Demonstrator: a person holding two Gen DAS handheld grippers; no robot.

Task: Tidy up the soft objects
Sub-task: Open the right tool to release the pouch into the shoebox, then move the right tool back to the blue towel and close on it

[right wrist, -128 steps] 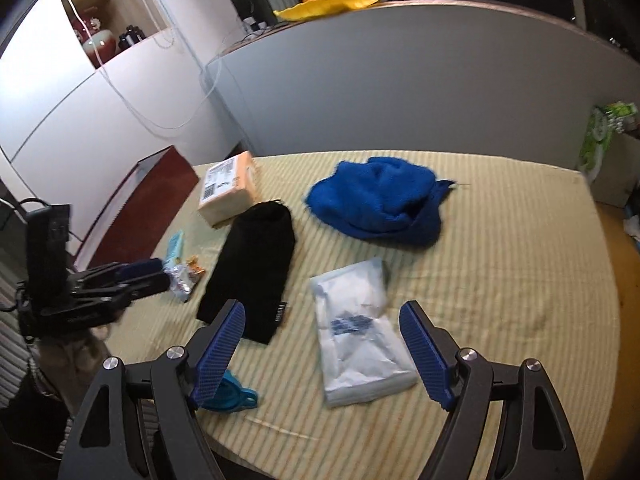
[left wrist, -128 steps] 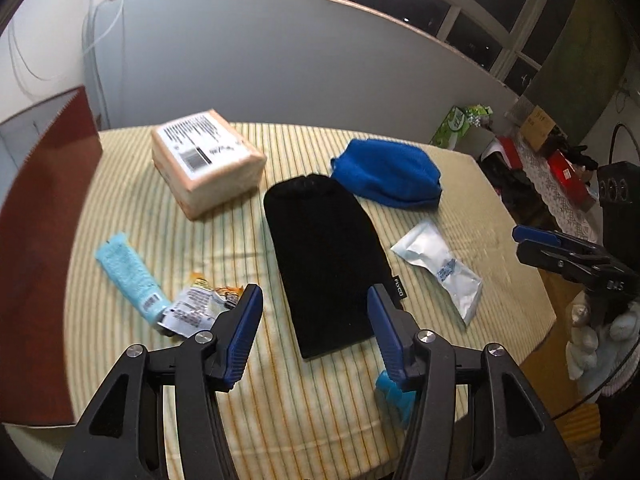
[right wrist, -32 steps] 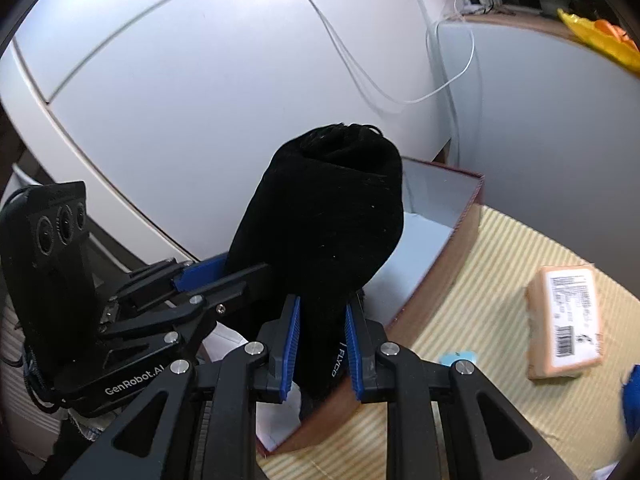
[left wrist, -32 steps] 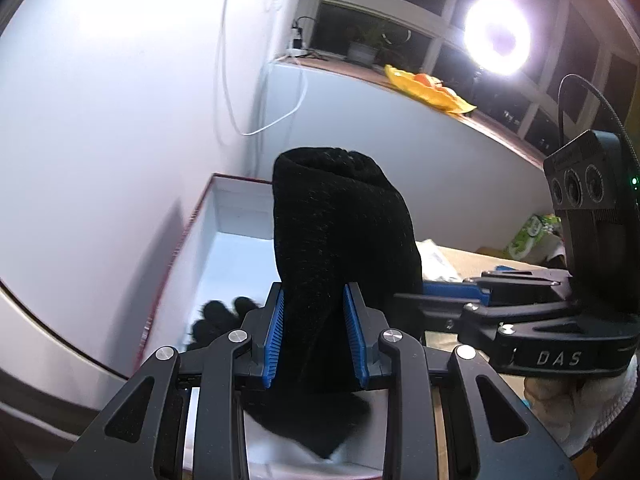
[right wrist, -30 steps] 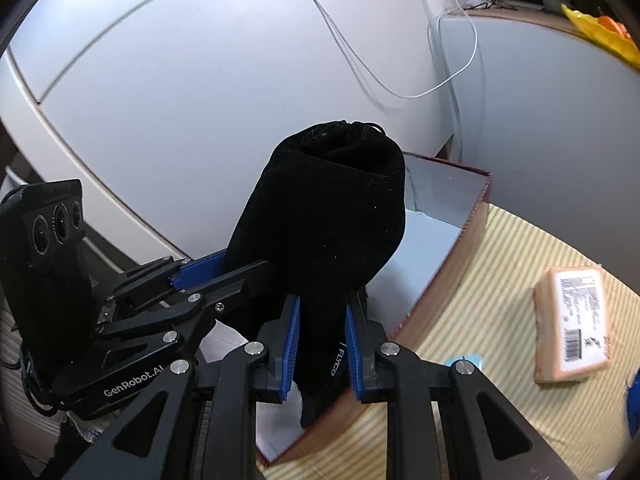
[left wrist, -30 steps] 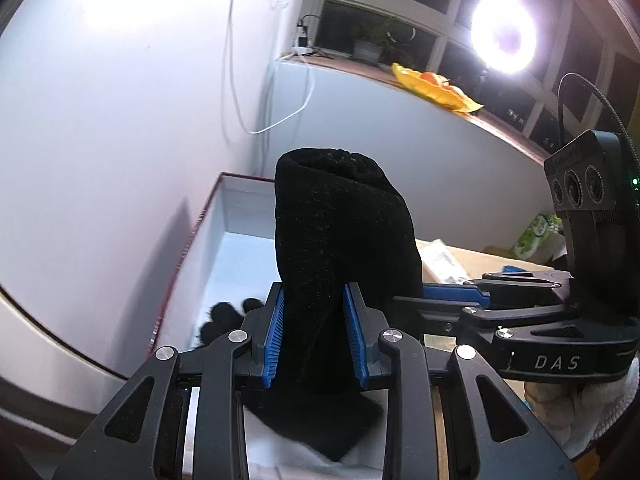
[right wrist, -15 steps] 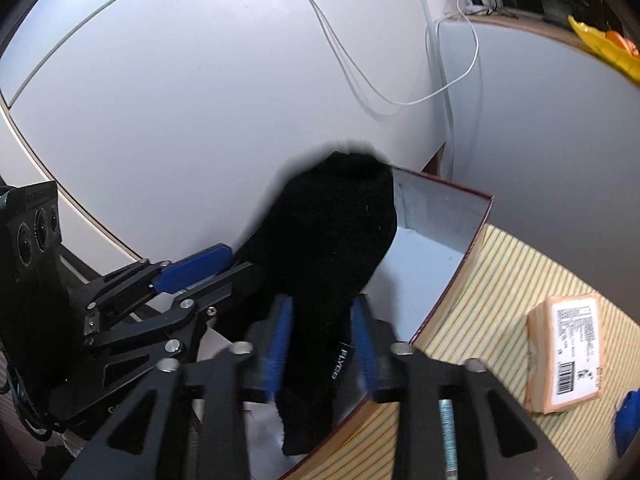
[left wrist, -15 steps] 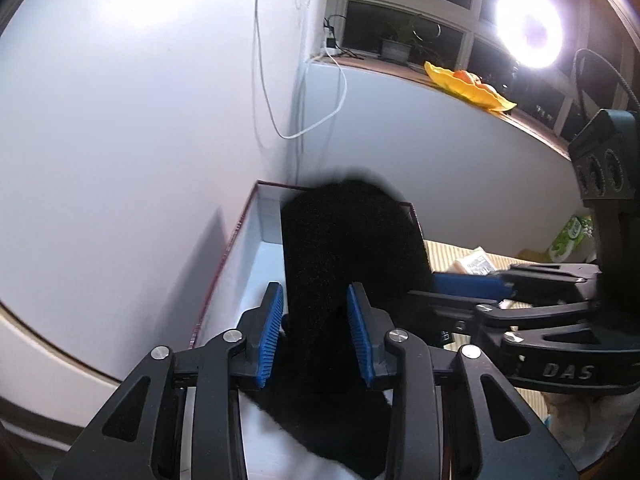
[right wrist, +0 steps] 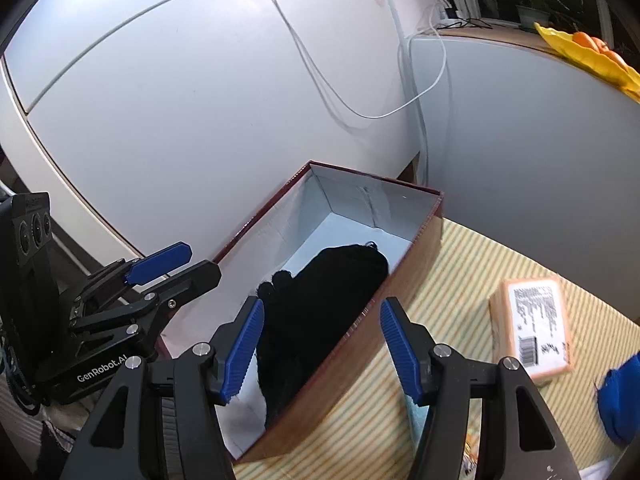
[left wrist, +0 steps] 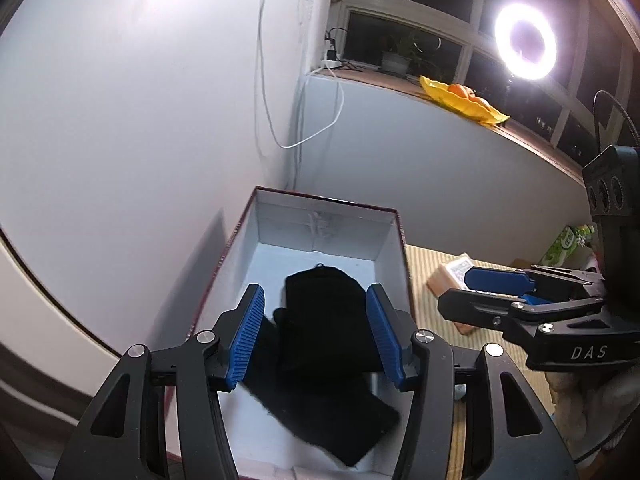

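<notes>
A black soft pouch (left wrist: 328, 328) lies inside the open dark-red box with a white inside (left wrist: 320, 224), on top of other black soft items. It also shows in the right wrist view (right wrist: 320, 312), in the box (right wrist: 424, 240). My left gripper (left wrist: 316, 338) is open and empty above the pouch. My right gripper (right wrist: 322, 344) is open and empty over the box's near wall. A blue cloth (right wrist: 620, 396) lies on the striped table at the far right edge.
A taped parcel with a label (right wrist: 534, 320) lies on the striped tablecloth (right wrist: 460, 280) right of the box. White walls and a hanging cable stand behind the box. A yellow fruit dish (left wrist: 464, 100) sits on the ledge.
Both grippers opened and let go of the black pouch, which dropped into the box. 4.3 s ago it lay flat on the table.
</notes>
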